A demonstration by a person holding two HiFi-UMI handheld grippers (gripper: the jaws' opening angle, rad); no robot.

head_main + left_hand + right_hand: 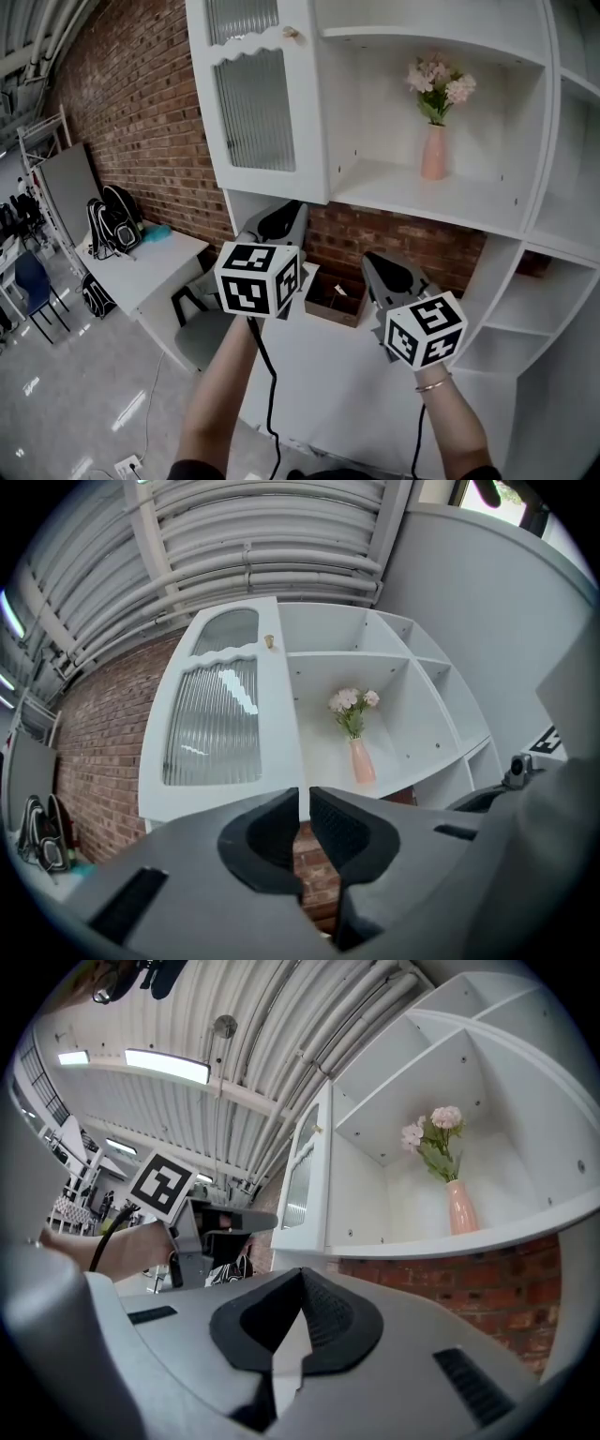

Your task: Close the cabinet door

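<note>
A: Head view first: where's the cabinet door (258,98)?
B: Swung open, left of the shelf (441,197) holding the vase (433,150); its top is cut off.
A: Left gripper view?
B: On the left gripper (304,799) the jaws are nearly together, a thin slit with nothing in it, the door beyond.
A: Right gripper view?
B: On the right gripper (300,1274) the tips touch, empty; the door shows edge-on, its glass barely visible.

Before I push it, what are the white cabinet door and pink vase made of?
White cabinet door: likely painted wood, matte frame; its ribbed panel looks like fluted glass or acrylic, catching glare. Slim pink vase: probably ceramic, smooth and opaque.
</note>
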